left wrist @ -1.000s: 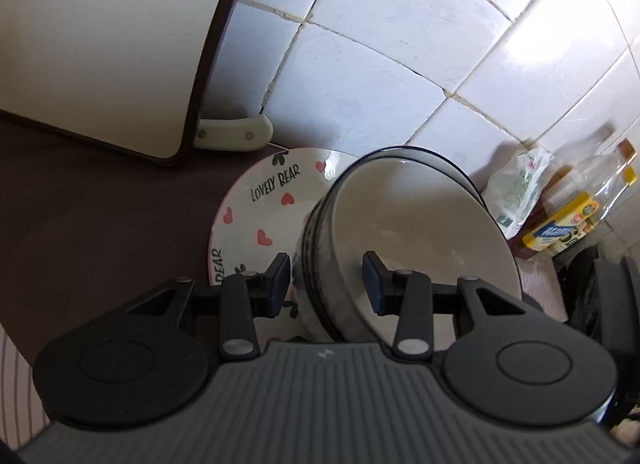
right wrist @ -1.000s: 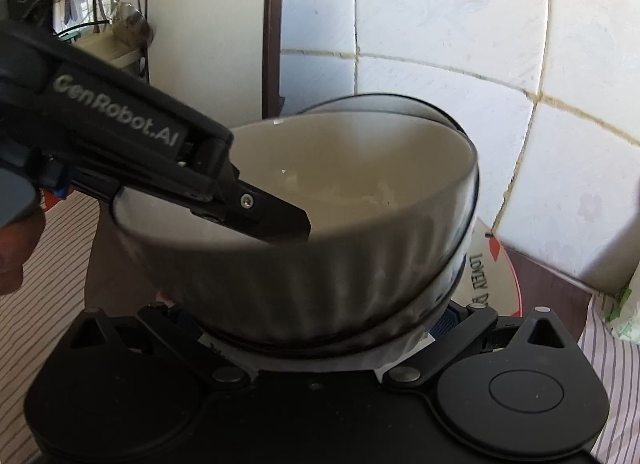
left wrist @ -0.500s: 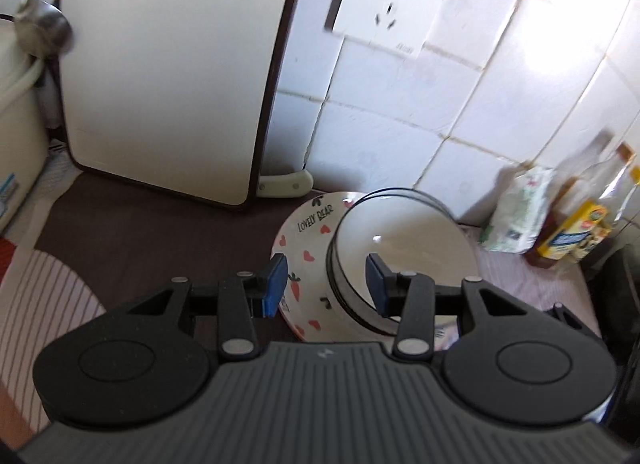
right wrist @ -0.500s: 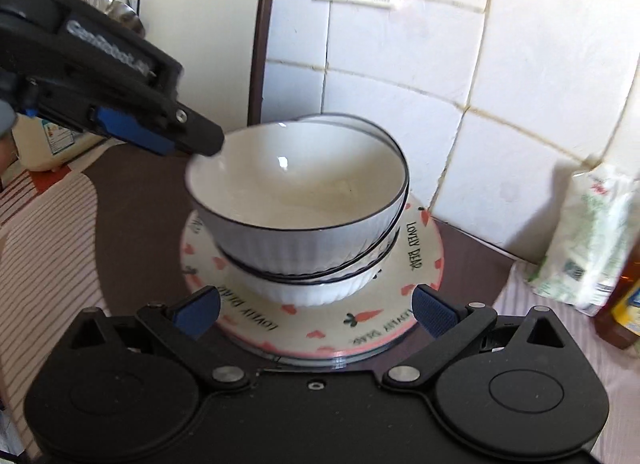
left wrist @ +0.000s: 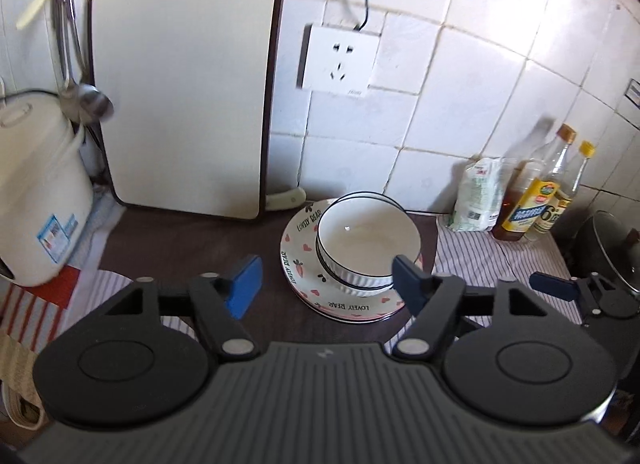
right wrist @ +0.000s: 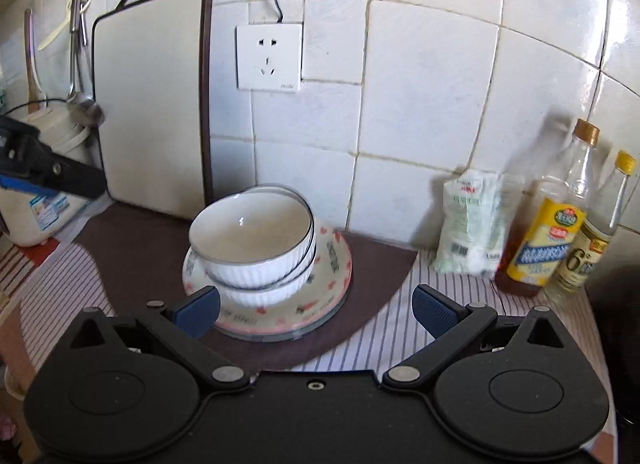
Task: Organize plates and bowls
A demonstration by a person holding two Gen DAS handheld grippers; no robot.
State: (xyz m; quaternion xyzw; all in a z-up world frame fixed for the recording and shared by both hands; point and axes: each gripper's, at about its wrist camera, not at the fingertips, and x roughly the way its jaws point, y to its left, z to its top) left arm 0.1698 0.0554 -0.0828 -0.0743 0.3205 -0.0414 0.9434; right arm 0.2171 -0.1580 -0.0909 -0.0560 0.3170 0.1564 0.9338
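Fingers of the left gripper (left wrist: 324, 284) spread wide and opening further, nothing between the blue pads — stack seen through the gap, ahead and below, well clear. Fingers of the right gripper (right wrist: 316, 306) likewise wide apart and empty. Two white ribbed bowls with dark rims (right wrist: 252, 240), nested, top one tilted a little, sitting on pink-edged heart-and-carrot plates (right wrist: 332, 264) on the brown mat (right wrist: 140, 248) of the table, near the tiled wall. From the right gripper, stack ahead and slightly left; from the left, ahead and slightly right — neither plainly nearer. Round stack, no long axis to match.
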